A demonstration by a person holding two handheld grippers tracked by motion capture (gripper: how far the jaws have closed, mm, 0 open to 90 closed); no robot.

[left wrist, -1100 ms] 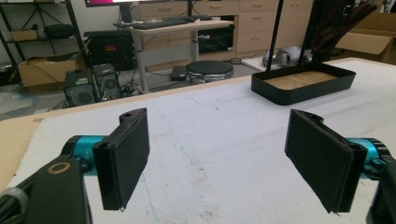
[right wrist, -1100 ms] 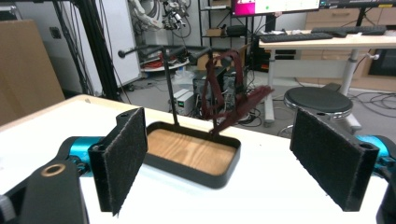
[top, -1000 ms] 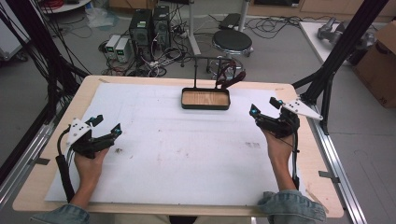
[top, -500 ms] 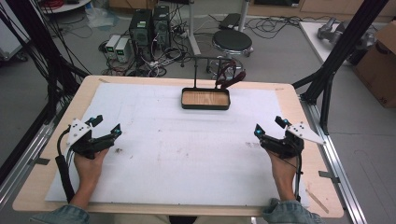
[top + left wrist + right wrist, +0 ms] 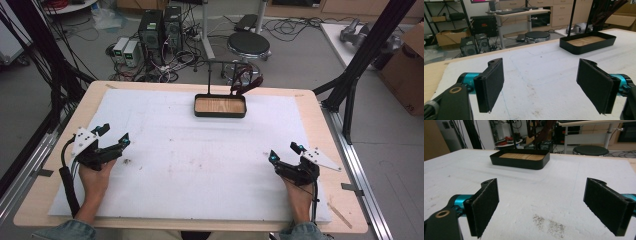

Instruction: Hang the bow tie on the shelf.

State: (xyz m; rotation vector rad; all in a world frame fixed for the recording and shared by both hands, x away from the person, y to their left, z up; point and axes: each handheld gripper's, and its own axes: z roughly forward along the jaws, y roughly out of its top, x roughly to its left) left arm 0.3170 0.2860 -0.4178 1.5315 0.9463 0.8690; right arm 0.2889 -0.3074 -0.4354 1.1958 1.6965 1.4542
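Both hand-held grippers, left (image 5: 116, 138) and right (image 5: 285, 152), gaped empty, well short of tray (image 5: 220, 114); right's jaws had just widened; nothing yet grasped.

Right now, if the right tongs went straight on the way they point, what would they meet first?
Probably the black tray. The right tongs stand open with nothing between them, bare white mat lies ahead, and the tray sits slightly left of centre, so they might pass its right end.
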